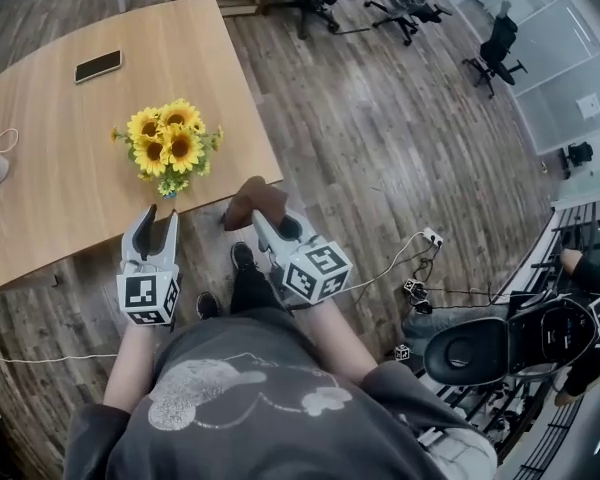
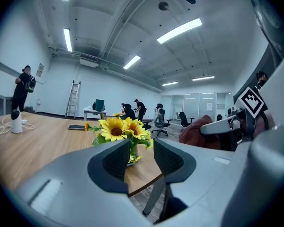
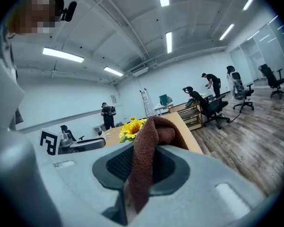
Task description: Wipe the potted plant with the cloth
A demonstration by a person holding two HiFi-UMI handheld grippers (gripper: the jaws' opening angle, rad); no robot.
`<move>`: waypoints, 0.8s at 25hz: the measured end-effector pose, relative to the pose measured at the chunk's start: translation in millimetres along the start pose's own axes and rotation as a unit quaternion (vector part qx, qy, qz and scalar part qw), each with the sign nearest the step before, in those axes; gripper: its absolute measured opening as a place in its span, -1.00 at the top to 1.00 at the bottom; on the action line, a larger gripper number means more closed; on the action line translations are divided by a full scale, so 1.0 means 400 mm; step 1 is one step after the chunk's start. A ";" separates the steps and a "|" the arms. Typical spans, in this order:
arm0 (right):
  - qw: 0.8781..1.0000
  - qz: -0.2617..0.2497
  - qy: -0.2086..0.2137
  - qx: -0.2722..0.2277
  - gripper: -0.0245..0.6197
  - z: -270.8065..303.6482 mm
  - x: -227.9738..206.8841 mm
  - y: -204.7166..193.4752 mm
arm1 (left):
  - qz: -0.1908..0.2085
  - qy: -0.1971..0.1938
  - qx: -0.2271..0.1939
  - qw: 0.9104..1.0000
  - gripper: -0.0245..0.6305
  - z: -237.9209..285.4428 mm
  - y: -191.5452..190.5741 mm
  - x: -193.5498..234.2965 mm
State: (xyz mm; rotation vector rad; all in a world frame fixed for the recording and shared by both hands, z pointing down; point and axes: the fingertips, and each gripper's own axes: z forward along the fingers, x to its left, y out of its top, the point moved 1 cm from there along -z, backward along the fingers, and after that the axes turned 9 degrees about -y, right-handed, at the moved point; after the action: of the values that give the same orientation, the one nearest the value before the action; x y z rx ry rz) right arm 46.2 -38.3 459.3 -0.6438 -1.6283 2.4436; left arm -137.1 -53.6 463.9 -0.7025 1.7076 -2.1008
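Wooden table held the potted plant near its edge, within reach. The right gripper pinched the cloth for wiping. The left gripper, jaws parted and empty, seemed poised to steady the plant.

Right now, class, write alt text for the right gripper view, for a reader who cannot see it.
The right gripper is shut on a brown cloth that sticks up between its jaws. Behind it, yellow sunflowers stand on a wooden table.
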 end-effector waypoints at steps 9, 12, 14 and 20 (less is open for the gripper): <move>0.999 -0.010 0.033 0.015 0.73 0.194 -0.098 0.059 | -0.010 0.040 0.046 0.998 -0.33 0.107 -0.062 0.045; 0.998 -0.013 0.043 0.034 0.73 0.257 -0.142 0.057 | -0.021 0.074 0.062 0.995 -0.53 0.145 -0.096 0.076; 0.997 -0.022 0.051 0.054 0.73 0.299 -0.170 0.046 | -0.033 0.086 0.077 0.993 -0.60 0.170 -0.124 0.090; 0.989 -0.065 0.090 0.100 0.73 0.434 -0.209 0.033 | -0.049 0.117 0.126 0.984 -0.82 0.238 -0.186 0.128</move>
State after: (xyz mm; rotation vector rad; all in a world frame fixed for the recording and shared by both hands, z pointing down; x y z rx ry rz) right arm 50.0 -219.2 526.6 -0.6815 -1.2970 2.3379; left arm -121.2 -142.0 559.3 -0.4893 1.5039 -2.4948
